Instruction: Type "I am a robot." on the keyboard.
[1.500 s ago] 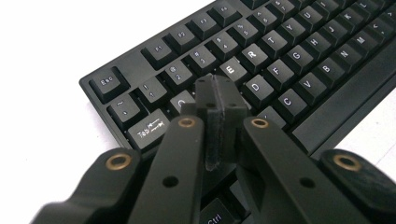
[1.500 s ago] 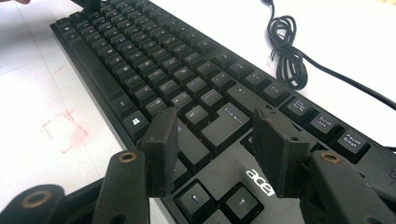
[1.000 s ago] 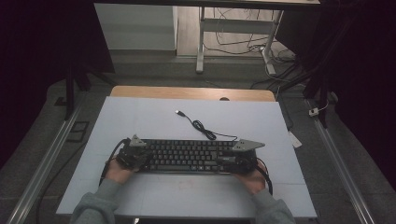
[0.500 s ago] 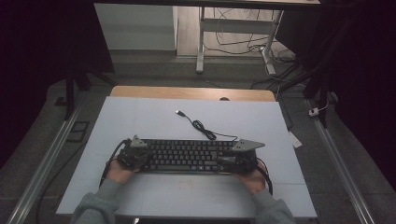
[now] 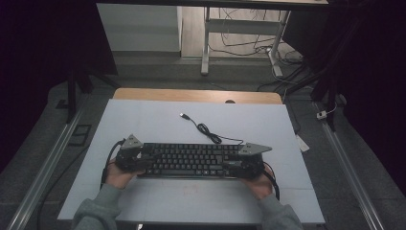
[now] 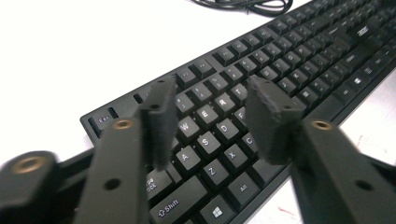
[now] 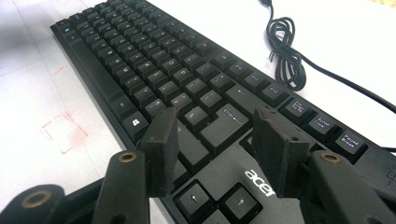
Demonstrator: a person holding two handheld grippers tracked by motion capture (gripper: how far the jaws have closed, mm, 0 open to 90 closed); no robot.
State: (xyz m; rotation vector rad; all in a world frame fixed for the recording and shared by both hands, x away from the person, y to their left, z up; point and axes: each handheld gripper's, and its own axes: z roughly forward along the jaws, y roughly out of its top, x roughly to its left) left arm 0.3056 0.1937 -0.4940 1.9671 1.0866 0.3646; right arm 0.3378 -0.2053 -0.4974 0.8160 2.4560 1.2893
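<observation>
While jaws gape, each hand-held gripper (image 5: 136, 160) overhangs the keyboard (image 5: 189, 159).

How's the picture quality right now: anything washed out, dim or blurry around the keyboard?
High view: the surroundings are dark, but the keyboard on the pale table reads clearly. Left gripper view: the table is blown out to white, and the left tongs are soft and blurred up close, with far keys out of focus. Right gripper view: key legends are sharp, the cable stark against glare.

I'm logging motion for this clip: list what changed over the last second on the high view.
Nothing visibly changed. The keyboard lies in the same spot on the table, with the left hand-held gripper and right hand-held gripper at its ends, jaws open, and the cable as before.
</observation>
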